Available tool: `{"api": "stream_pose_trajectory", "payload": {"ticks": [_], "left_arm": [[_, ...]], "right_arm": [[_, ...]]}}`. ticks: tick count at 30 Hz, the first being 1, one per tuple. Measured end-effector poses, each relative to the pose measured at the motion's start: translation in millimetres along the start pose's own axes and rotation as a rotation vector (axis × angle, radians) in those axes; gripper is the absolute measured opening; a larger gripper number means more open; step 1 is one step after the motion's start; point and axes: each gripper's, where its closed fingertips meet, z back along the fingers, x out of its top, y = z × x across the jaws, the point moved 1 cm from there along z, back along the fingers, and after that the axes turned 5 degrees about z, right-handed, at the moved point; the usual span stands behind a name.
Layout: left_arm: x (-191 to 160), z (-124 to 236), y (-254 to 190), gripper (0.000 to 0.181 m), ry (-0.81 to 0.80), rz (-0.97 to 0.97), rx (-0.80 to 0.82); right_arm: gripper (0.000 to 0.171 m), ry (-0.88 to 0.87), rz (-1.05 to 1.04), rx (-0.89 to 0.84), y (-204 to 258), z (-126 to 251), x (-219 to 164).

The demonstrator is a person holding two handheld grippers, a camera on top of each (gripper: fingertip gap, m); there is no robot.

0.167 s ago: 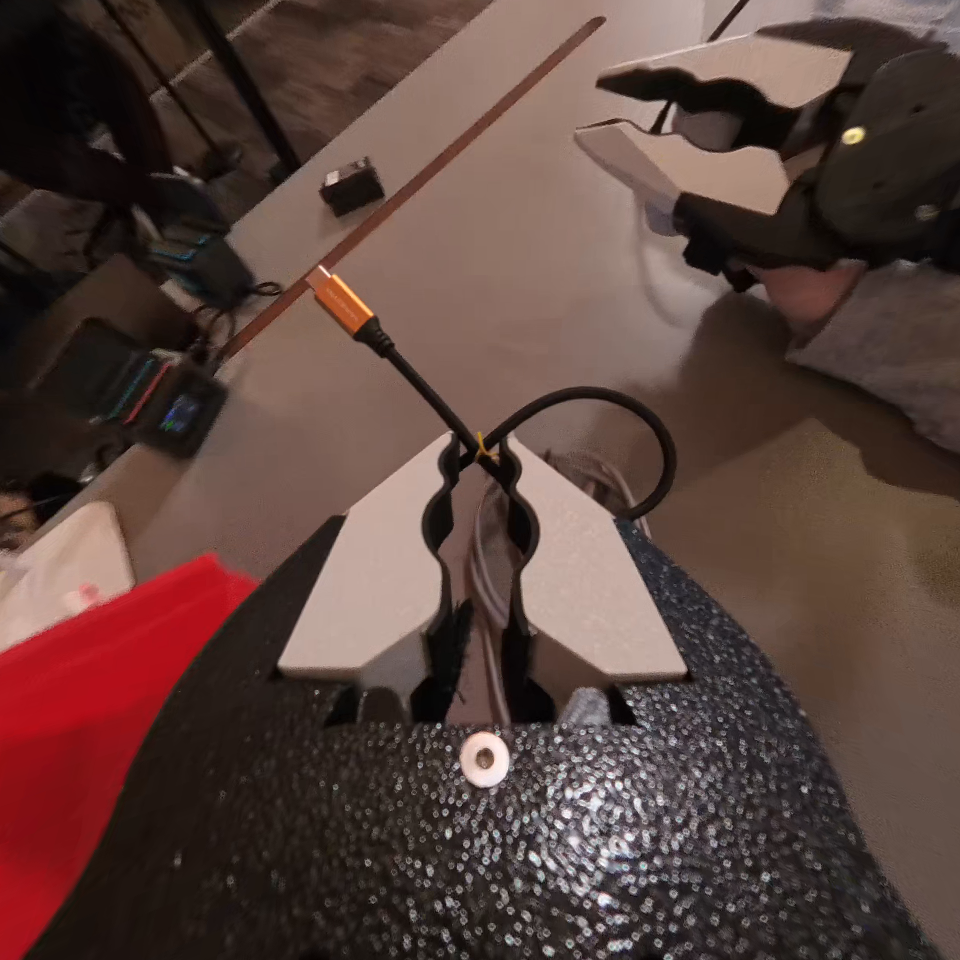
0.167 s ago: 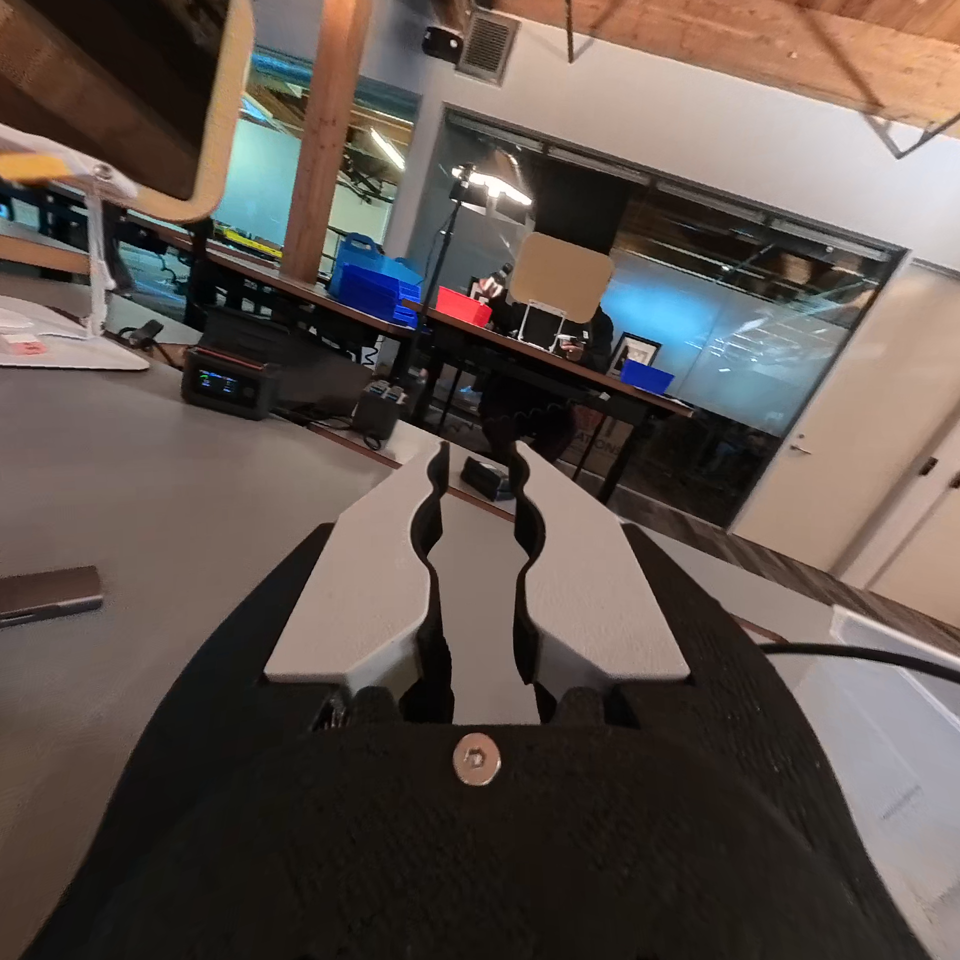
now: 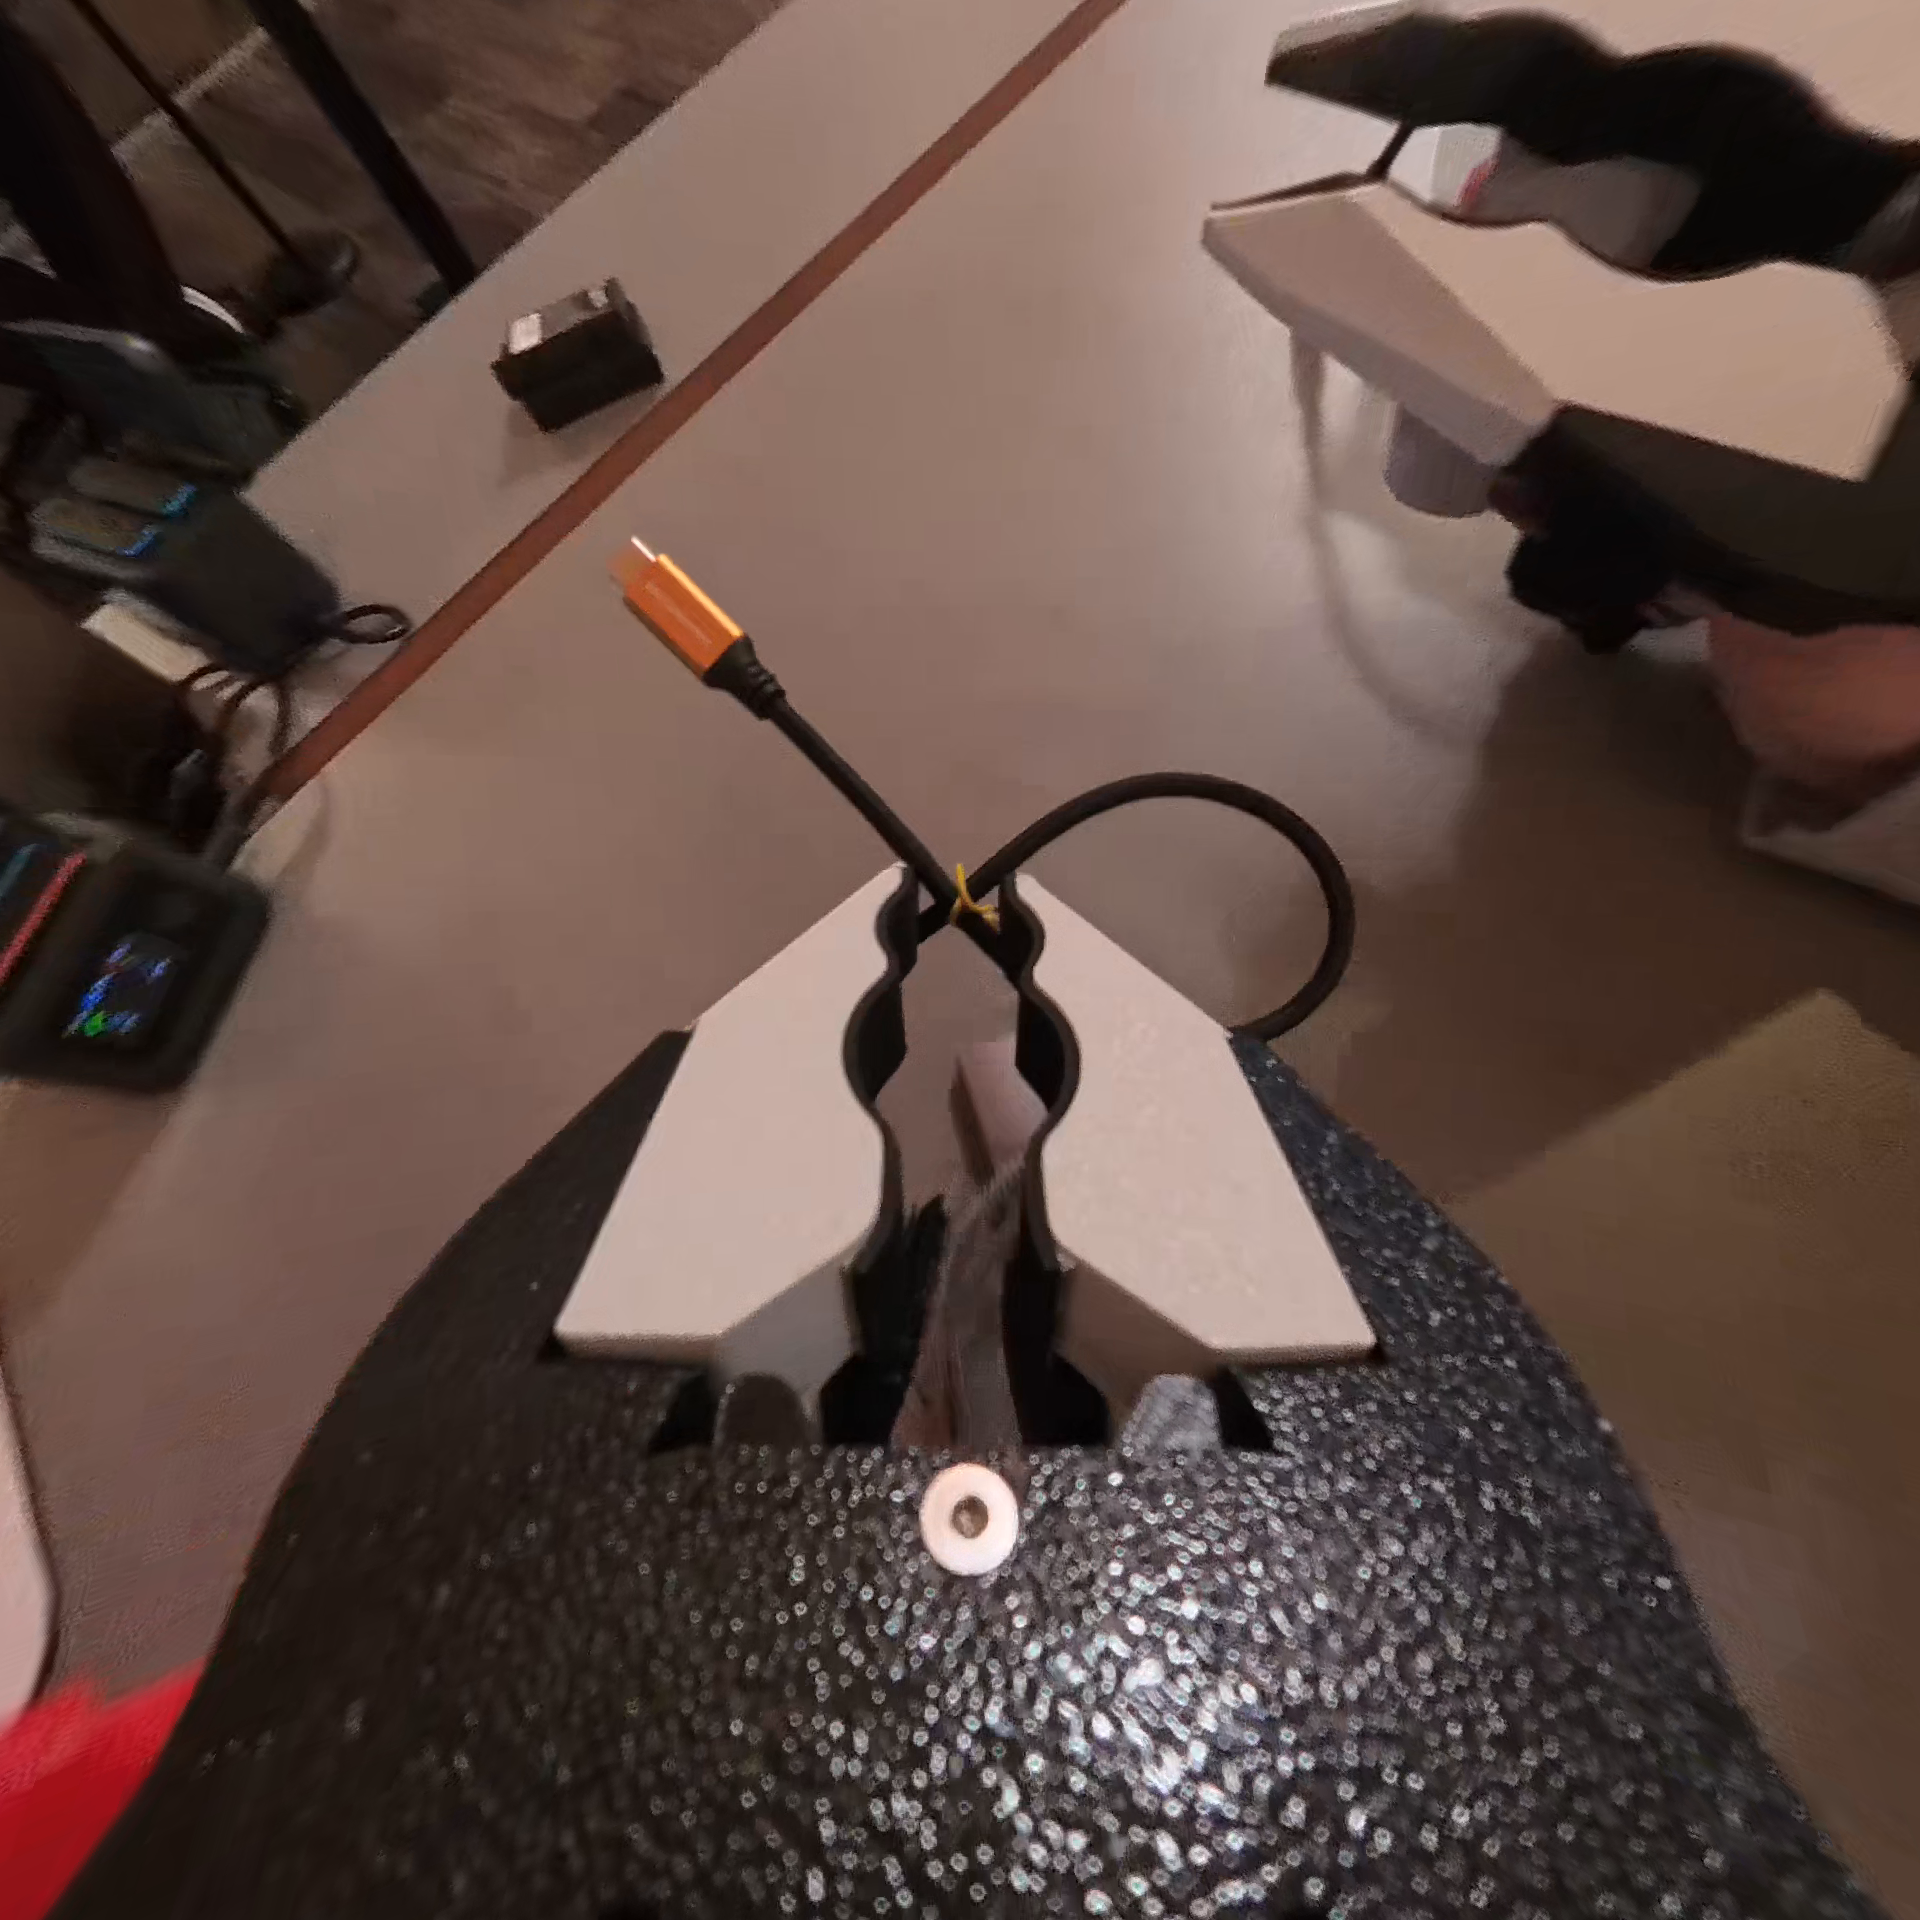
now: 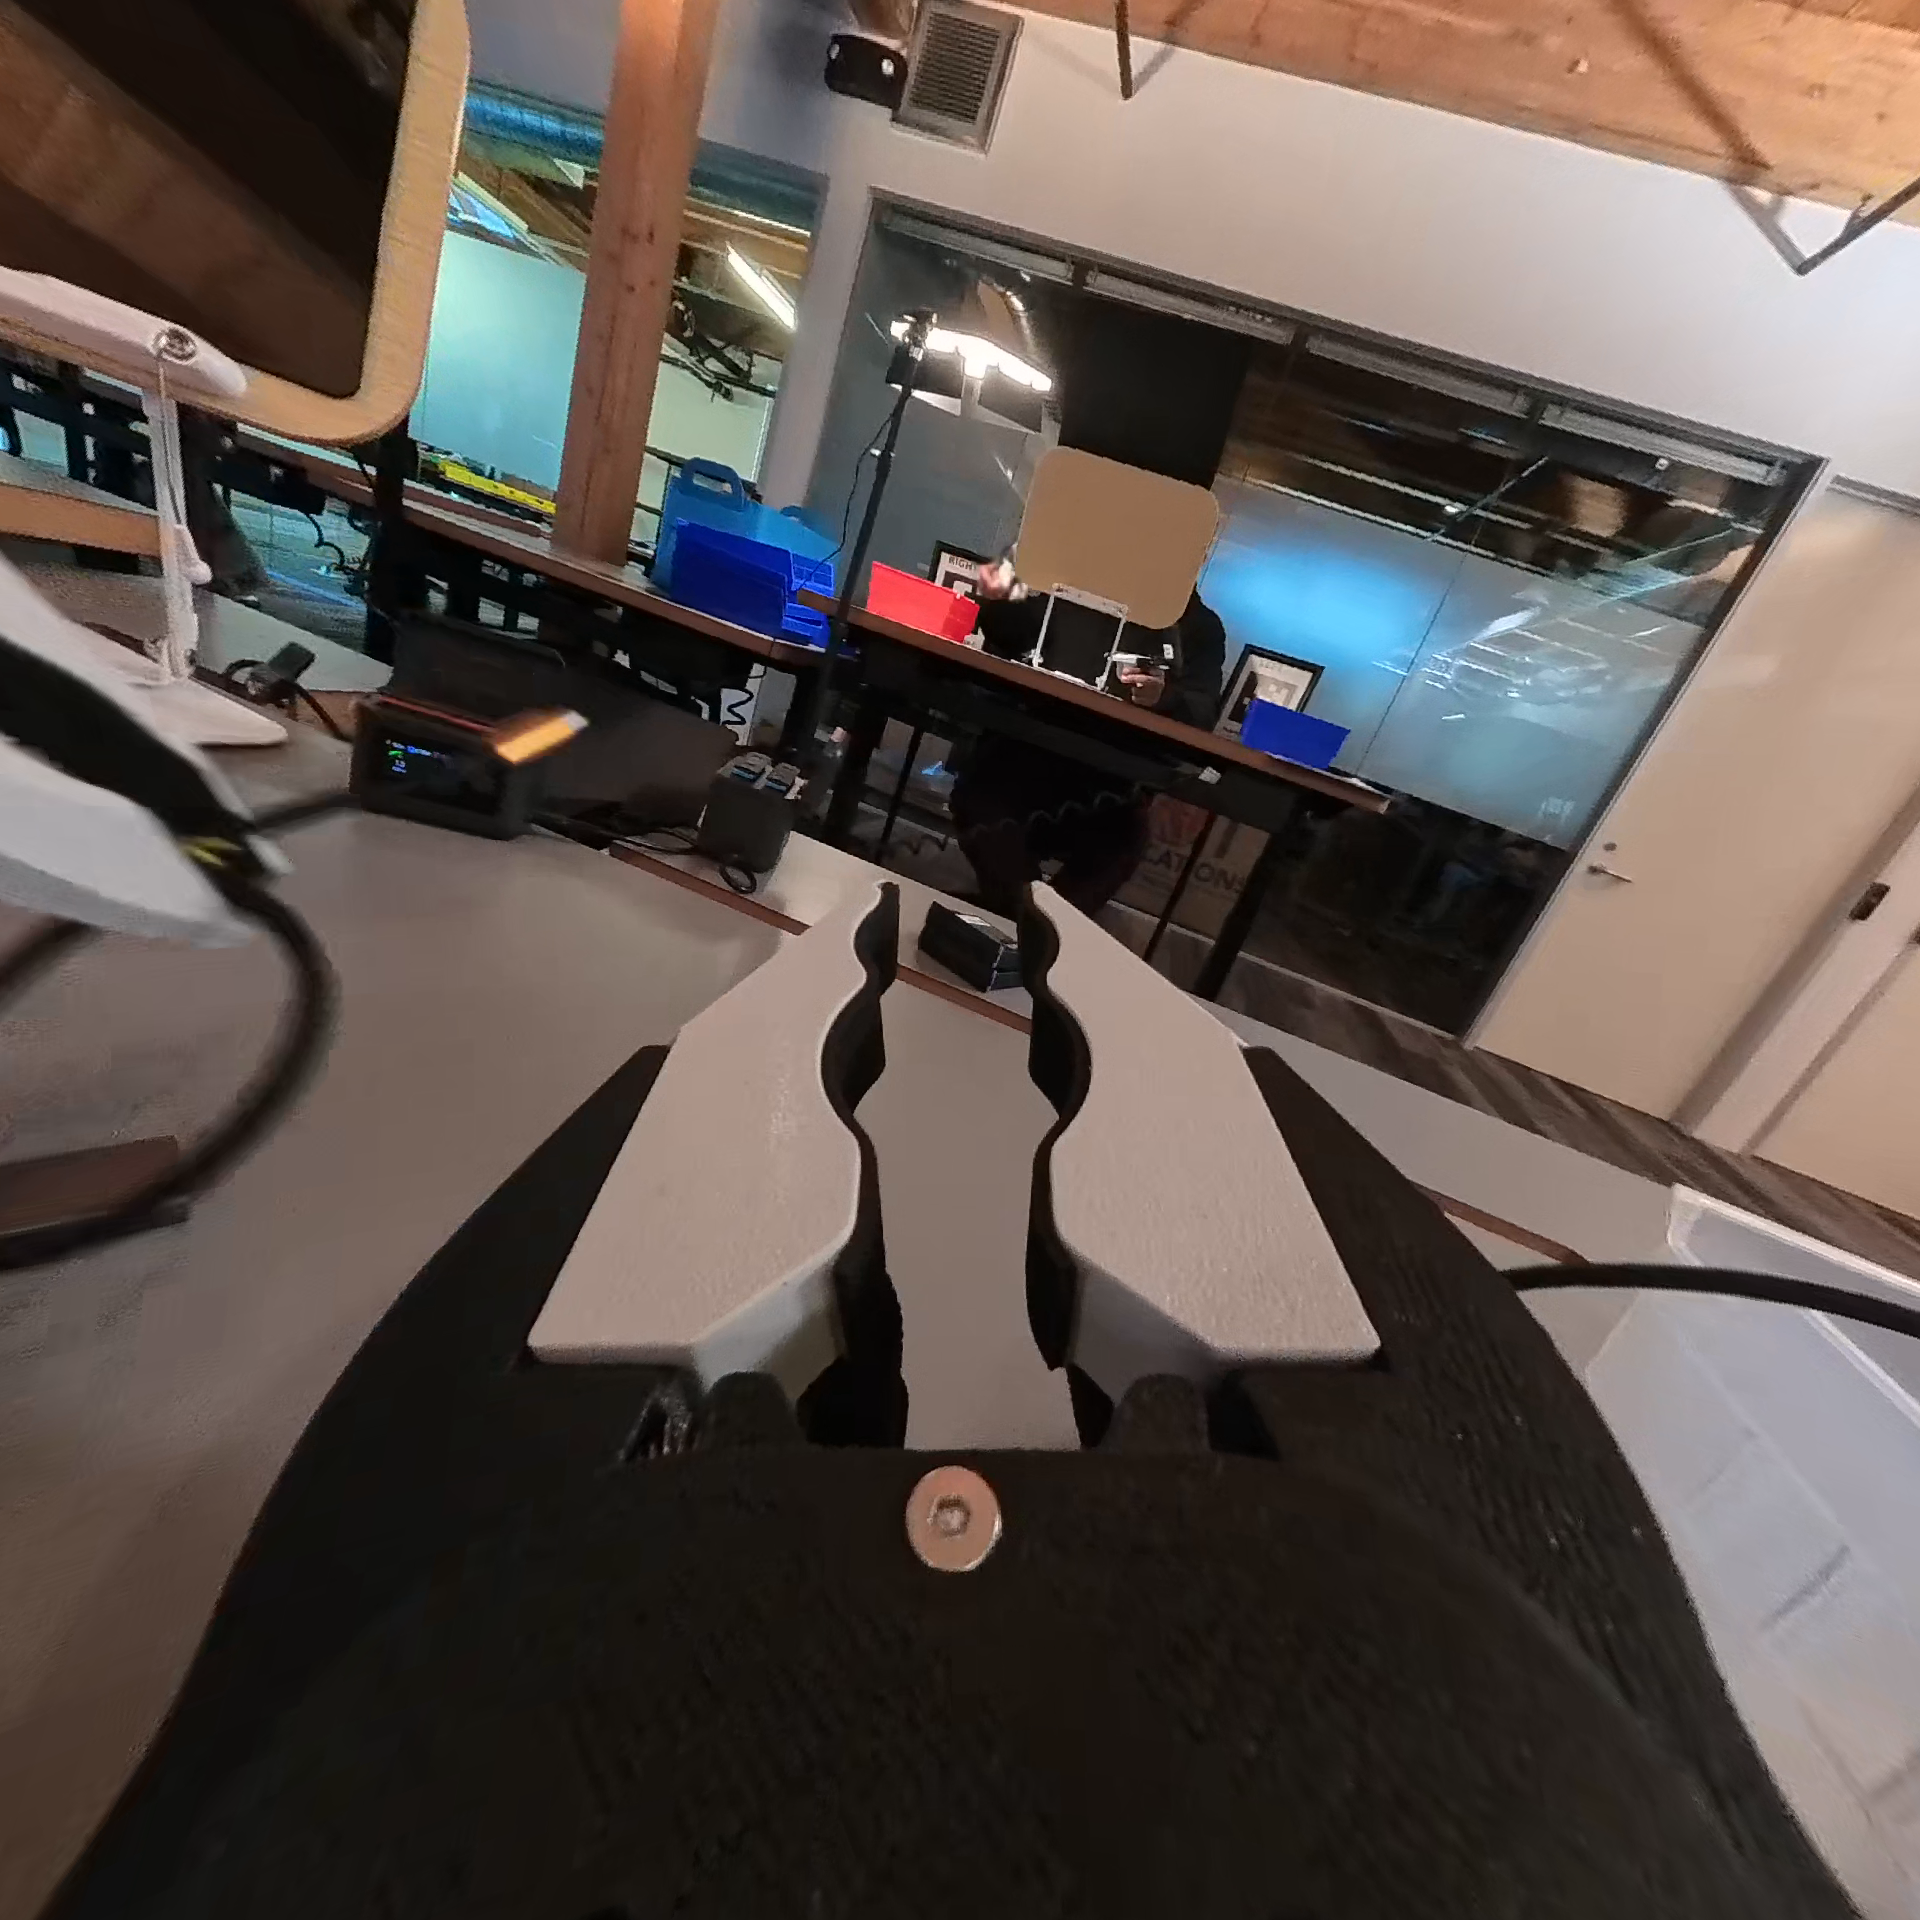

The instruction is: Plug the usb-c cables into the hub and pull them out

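My left gripper (image 3: 956,904) is shut on a black usb-c cable (image 3: 1320,894) where it crosses itself in a loop. The cable's orange plug (image 3: 686,618) sticks out up and to the left, free in the air above the grey table (image 3: 1039,468). A grey slab, probably the hub (image 3: 987,1101), shows blurred below the fingers. My right gripper (image 4: 961,904) is open and empty above the table. It also shows at the upper right of the left wrist view (image 3: 1247,145). In the right wrist view the left gripper (image 4: 223,857), the plug (image 4: 535,732) and the dark hub (image 4: 83,1184) are at the left.
A small black box (image 3: 577,353) lies on the far table part, past a brown seam. A power unit with a lit display (image 4: 436,769) stands at the table's back left. A white bin (image 4: 1766,1507) with another black cable (image 4: 1714,1283) is at the right. A person sits at a far table. There is about 12 cm between the tips of the two grippers. The hub (image 3: 987,1101) lies around 7 cm away from my left fingertips.
The right wrist view has turned left, so the left gripper with the cable and plug now shows in it. In the left wrist view the right gripper has shifted right, its jaws still apart.
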Motion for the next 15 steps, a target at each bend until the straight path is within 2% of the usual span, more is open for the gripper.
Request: {"api": "stream_pose_trajectory", "payload": {"ticks": [4, 8, 11, 13, 15], "left_arm": [[-0.2, -44.4, 6.3, 0.013, 0.058, 0.014, -0.027], [-2.1, -66.0, 9.7, 0.016, 0.113, -0.004, -0.041], [-9.0, -62.4, 5.4, 0.020, 0.164, 0.027, -0.092], [-6.4, -50.1, 13.4, 0.045, 0.108, 0.032, -0.047], [-5.5, -31.2, 22.9, 0.048, 0.029, 0.019, 0.009]], "right_arm": [[0.021, 0.003, 0.014, 0.022, 5.6, -3.1, -0.8], [0.021, -0.003, 0.012, 0.027, 5.8, -2.4, -0.6], [0.021, -0.005, 0.012, 0.023, 4.3, -0.6, -0.2], [0.021, -0.003, 0.022, 0.027, 5.1, -0.5, -0.3], [0.021, 0.000, 0.036, 0.032, 6.6, -0.5, -0.3]]}}
